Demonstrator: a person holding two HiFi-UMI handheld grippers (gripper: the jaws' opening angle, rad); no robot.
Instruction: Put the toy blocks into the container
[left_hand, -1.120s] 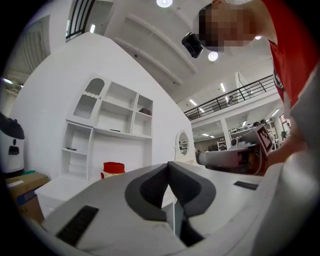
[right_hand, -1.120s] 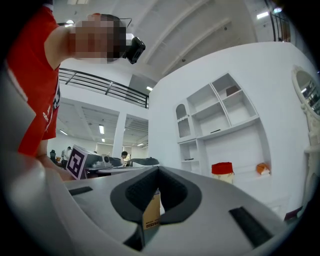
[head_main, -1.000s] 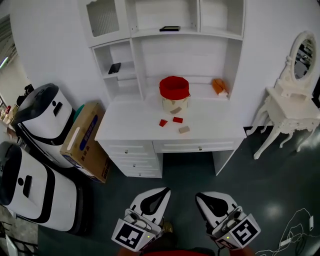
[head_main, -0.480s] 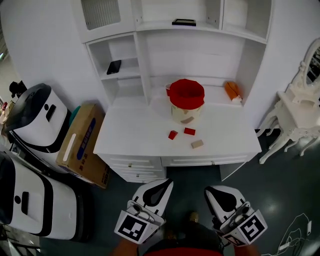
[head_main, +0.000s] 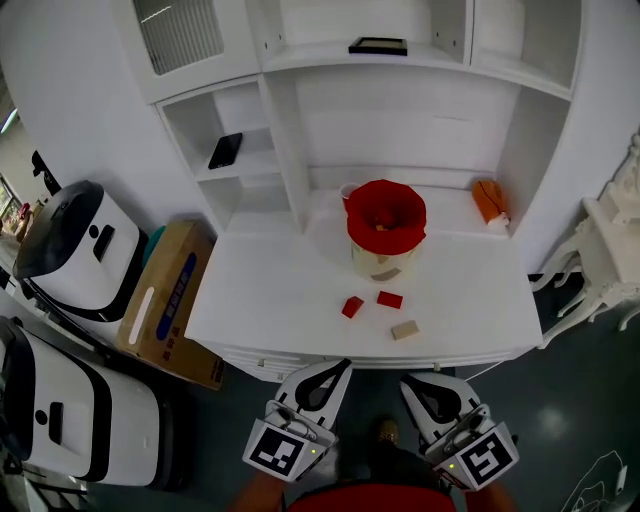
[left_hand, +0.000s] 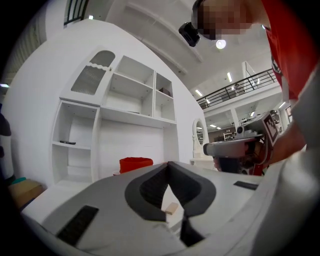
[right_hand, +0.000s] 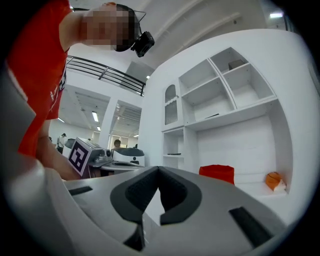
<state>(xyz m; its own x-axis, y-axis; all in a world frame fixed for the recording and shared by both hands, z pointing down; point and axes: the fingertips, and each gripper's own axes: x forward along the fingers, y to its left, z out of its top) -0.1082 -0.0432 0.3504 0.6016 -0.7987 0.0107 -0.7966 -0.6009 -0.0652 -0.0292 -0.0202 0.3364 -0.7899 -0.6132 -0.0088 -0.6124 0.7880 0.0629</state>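
1. The left gripper (head_main: 337, 367) has its jaws pressed together at the tips with nothing gripped. It is held level, aimed toward the container (head_main: 383, 262), and sits well short of it, off the near edge of the desk (head_main: 260, 290).
2. The right gripper (head_main: 411, 383) is likewise closed tip to tip and empty, just beside the left one and equally far from the container.
3. In the left gripper view, the left gripper (left_hand: 168, 167) points with the container (left_hand: 136, 164) slightly to the left of its tips. The tan block (left_hand: 171, 208) shows on the desk through the gap below the closed tips.
4. In the right gripper view, the right gripper (right_hand: 158, 170) has the container (right_hand: 216, 173) to the right of its tips.
5. The container stands upright toward the back of the desk, its red lining open at the top.
6. Three toy blocks lie on the desk in front of the container, all outside it. One red block (head_main: 352, 306) and another red block (head_main: 390, 299) lie near each other, and the tan block (head_main: 404, 329) lies nearest the grippers.
7. An orange object (head_main: 490, 200) rests to the right of the container, against the back wall.
8. A cardboard box (head_main: 165, 290) leans on the floor far to the left of the container.
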